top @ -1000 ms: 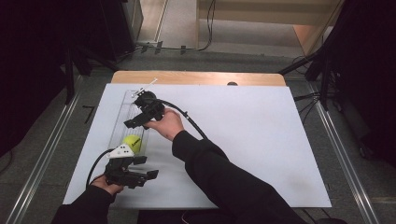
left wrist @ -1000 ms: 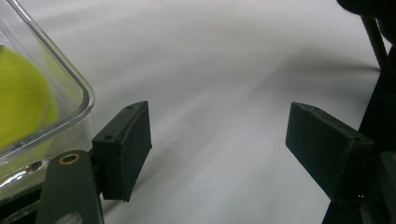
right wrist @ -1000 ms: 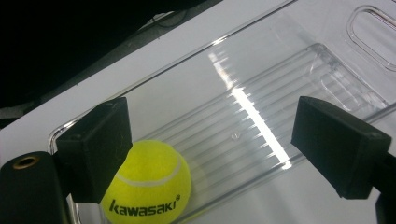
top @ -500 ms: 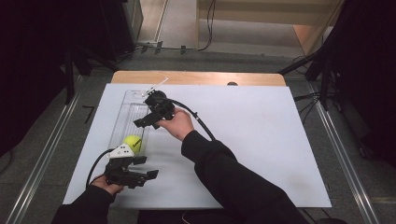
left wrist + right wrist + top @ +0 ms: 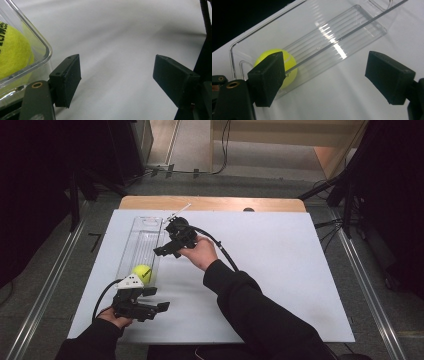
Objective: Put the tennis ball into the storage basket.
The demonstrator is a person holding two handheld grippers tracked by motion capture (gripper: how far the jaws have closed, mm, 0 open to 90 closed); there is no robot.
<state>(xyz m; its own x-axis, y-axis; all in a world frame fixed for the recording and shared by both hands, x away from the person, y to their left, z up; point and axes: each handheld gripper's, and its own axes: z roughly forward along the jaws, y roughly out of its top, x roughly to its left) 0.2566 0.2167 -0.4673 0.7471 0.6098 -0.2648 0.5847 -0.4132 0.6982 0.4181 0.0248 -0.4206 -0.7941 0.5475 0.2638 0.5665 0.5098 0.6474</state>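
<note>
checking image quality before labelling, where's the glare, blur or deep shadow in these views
Right gripper view: bright glare streaks on the clear ribbed plastic tray, black corner top left. Left gripper view: the yellow-green tennis ball and tray wall close and soft. High view: white table cover evenly lit, surroundings dark.

On the table [image 5: 280,270] a long tray [image 5: 137,240] lies at the left with a ball [image 5: 142,273] in its near end, the left gripper [image 5: 152,300] rests just before this end, and the right gripper [image 5: 159,251] hangs beside the tray's right wall.
</note>
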